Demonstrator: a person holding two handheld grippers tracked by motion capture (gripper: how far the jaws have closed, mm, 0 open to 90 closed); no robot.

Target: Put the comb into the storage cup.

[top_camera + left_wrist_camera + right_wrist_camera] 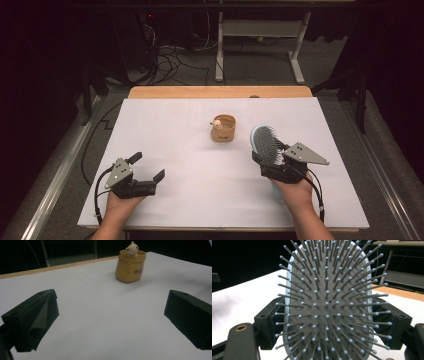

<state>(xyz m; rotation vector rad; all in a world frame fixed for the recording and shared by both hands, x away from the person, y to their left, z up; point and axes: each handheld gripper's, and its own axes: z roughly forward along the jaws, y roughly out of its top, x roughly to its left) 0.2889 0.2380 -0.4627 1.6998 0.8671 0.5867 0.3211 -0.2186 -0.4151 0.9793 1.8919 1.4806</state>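
Right gripper view crops the hairbrush [329,302] top and bottom; right gripper [272,162] clamps its head, while left gripper [147,167] gapes empty.

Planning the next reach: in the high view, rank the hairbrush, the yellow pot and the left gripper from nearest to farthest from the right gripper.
1. Hairbrush: between the right gripper's jaws.
2. Yellow pot: up and left, mid-table.
3. Left gripper: far left, near edge.

Lab-like workroom: white-topped table [165,150], tangled floor cables [170,60], metal desk frame [260,45].
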